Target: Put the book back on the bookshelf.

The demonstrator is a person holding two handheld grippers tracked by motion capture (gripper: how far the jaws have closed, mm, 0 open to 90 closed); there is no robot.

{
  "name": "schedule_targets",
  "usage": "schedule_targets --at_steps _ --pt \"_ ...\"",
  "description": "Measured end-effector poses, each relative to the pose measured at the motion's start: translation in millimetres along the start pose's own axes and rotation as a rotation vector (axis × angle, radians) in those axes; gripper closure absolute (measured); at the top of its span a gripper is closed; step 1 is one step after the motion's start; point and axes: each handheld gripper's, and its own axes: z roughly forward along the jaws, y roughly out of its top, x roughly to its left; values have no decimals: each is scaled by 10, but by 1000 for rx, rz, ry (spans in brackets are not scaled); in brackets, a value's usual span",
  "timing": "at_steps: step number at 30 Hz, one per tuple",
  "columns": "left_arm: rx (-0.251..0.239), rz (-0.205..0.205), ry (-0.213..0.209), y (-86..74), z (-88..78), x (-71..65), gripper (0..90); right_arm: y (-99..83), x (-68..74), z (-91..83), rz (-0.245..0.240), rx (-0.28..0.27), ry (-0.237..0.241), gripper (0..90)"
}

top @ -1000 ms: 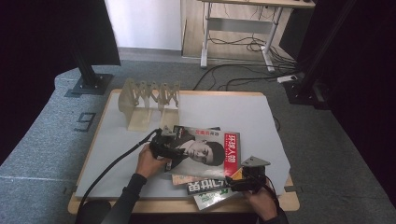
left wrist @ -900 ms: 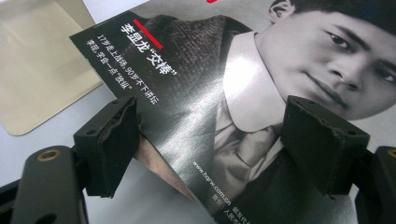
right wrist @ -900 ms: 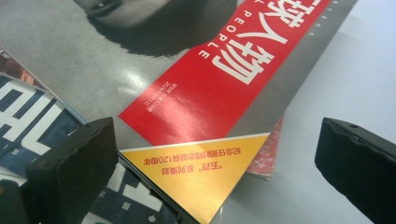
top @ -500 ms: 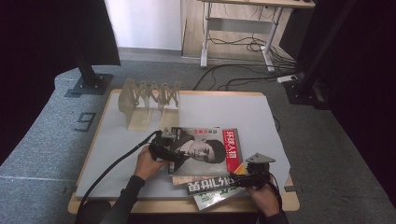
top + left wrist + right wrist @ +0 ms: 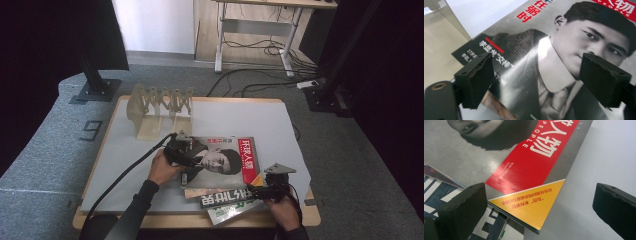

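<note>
A magazine (image 5: 220,160) with a man's portrait and a red title strip lies on top of a loose stack at the table's front. My left gripper (image 5: 192,159) is at its left edge. In the left gripper view the jaws (image 5: 534,75) stand wide apart over the cover (image 5: 554,62) and have just been opening; neither pad presses on it. My right gripper (image 5: 252,191) is at the front right corner of the stack. It is open (image 5: 539,205), with the cover's yellow corner (image 5: 531,205) lying between and beyond its jaws.
Two more magazines stick out under the top one: a dark one with white characters (image 5: 225,199) and a green-and-white one (image 5: 227,212). A pale slotted rack (image 5: 160,107) stands at the back left of the white tabletop (image 5: 280,125). A cable trails off the front left edge.
The right gripper has shifted slightly right and away from the person. The left hand stays at the magazine's left edge.
</note>
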Motion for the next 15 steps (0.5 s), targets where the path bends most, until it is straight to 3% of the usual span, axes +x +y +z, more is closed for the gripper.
schedule_targets --at_steps 10,15 --pt "21 7 5 109 190 170 60 -2 -1 2 2 -1 3 0" --pt "42 38 26 133 264 239 30 -3 -2 4 2 0 6 0"
